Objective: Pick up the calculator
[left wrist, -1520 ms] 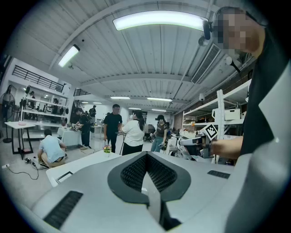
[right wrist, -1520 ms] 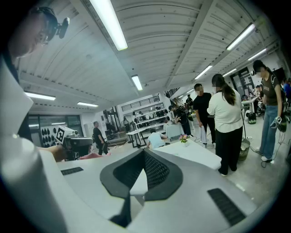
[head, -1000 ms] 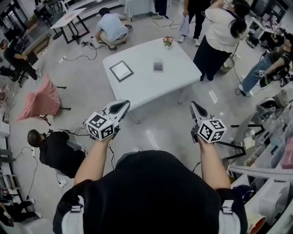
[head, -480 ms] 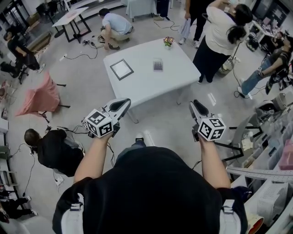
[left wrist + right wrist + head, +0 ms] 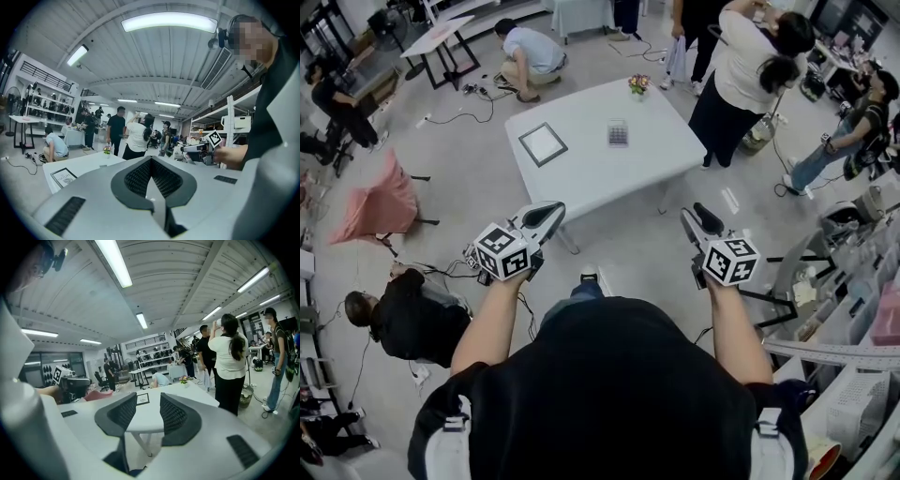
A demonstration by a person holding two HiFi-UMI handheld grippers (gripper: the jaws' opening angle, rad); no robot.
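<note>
With the calculator (image 5: 619,133) lying well ahead on the white table (image 5: 581,178), we held both tools empty, the left gripper (image 5: 547,212) closed and the right gripper (image 5: 697,215) with jaws just opening on nothing, presumably readied for the pickup.

White table (image 5: 581,173), grey calculator (image 5: 619,134), pink chair cover (image 5: 382,199), black-and-white squared cube (image 5: 503,253) on left tool (image 5: 547,212)

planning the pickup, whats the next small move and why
Probably step toward the white table: the calculator lies on it, far ahead of the right gripper, whose jaws have just been opening with nothing between them.
</note>
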